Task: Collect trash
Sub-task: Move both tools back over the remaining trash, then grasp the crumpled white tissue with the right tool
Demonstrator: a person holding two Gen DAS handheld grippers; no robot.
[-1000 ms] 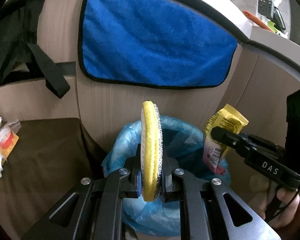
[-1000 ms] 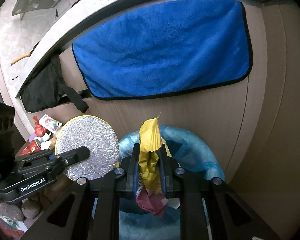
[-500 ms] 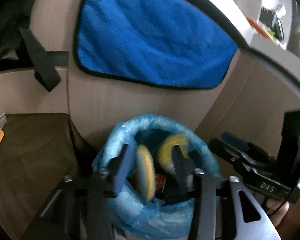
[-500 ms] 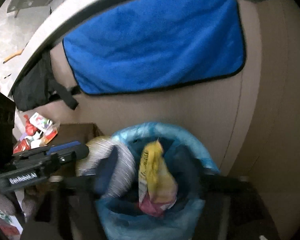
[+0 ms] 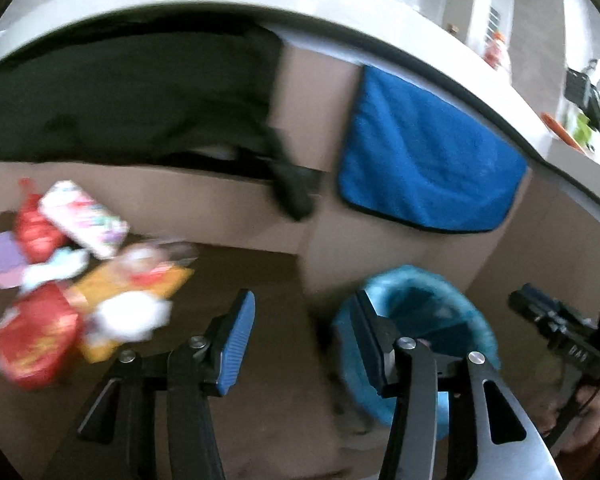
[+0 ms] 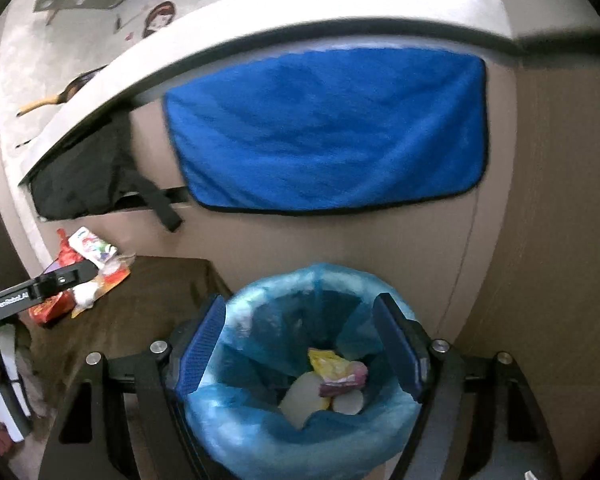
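Observation:
A bin lined with a blue bag (image 6: 312, 440) stands below my right gripper (image 6: 300, 304), which is open with nothing between its pads. Inside the bin lie a yellow and pink wrapper (image 6: 336, 366) and a pale round scrub pad (image 6: 300, 400). My left gripper (image 5: 302, 304) hangs over the brown surface (image 5: 260, 360) left of the bin (image 5: 460, 300); its jaws are opening and hold nothing. A blurred pile of red, pink and orange wrappers (image 5: 80, 280) lies to its left. In the right wrist view the pile (image 6: 100, 264) sits behind a left finger (image 6: 68, 276).
A blue towel (image 6: 328, 132) hangs on the cabinet front behind the bin. A black cloth with a strap (image 5: 120, 100) hangs under the counter edge (image 5: 340, 12). My right gripper's body (image 5: 560, 340) and a hand (image 5: 580, 412) show at the right.
Both grippers opened; the scrub pad and the yellow wrapper dropped into the bin. My left gripper swung left toward the wrapper pile. The right one rose slightly above the bin.

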